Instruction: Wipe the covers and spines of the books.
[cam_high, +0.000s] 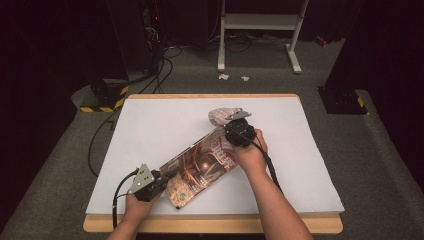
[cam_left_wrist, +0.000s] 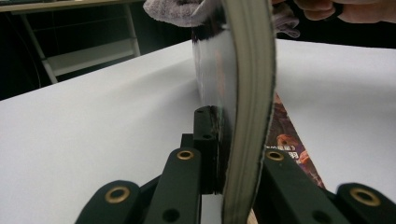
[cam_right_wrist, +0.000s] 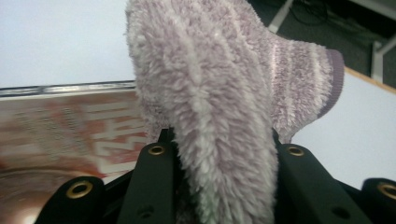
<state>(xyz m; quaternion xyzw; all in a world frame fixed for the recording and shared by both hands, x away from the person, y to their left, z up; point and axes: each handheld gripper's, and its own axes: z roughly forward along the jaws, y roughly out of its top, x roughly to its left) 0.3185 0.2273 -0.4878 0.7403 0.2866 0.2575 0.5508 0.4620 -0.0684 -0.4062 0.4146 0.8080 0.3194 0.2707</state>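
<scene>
My left gripper (cam_high: 159, 179) is clamped on the near-left edge of a glossy reddish-brown magazine (cam_high: 200, 167) lying diagonally on the white table (cam_high: 150, 130). My right gripper (cam_high: 235, 131) pinches a fuzzy pale-lilac striped sock (cam_right_wrist: 219, 107), at the magazine's far-right end, sock bunched just beyond the gripper toward the far side

Dim room, grey carpet (cam_high: 380, 165), white-topped table (cam_high: 150, 130) (wooden edge), white metal stand (cam_high: 260, 22) behind, black cables (cam_high: 160, 70).
</scene>
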